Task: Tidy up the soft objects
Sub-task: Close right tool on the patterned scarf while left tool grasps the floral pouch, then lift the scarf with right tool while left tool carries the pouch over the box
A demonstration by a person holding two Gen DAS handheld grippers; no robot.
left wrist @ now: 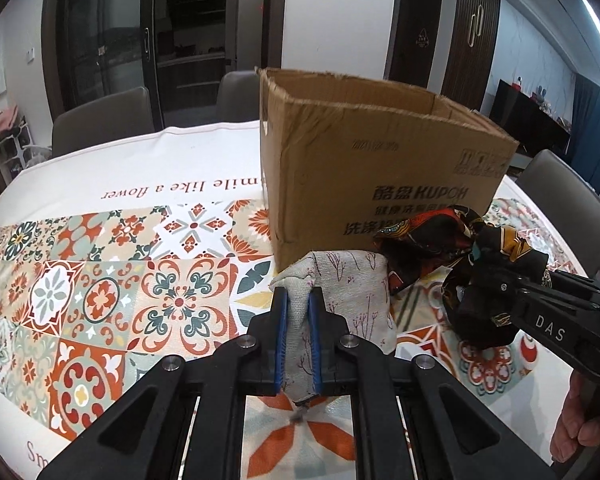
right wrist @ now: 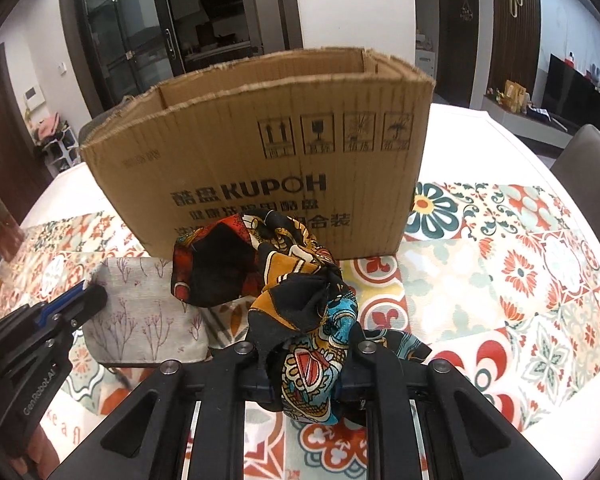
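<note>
My left gripper (left wrist: 298, 300) is shut on a grey cloth with a purple twig print (left wrist: 340, 280), pinched between its blue pads; the cloth also shows in the right wrist view (right wrist: 148, 312). My right gripper (right wrist: 306, 344) is shut on a black, orange and blue patterned scarf (right wrist: 284, 280), whose folds hide the fingertips. In the left wrist view the scarf (left wrist: 432, 240) hangs from the right gripper (left wrist: 484, 264). An open cardboard box (left wrist: 380, 152) stands just behind both cloths; it also shows in the right wrist view (right wrist: 260, 152).
The table carries a tile-patterned tablecloth (left wrist: 100, 280) with a white border. Grey chairs (left wrist: 100, 120) stand at the far side and one (right wrist: 588, 156) at the right. The left gripper (right wrist: 72, 300) shows in the right wrist view.
</note>
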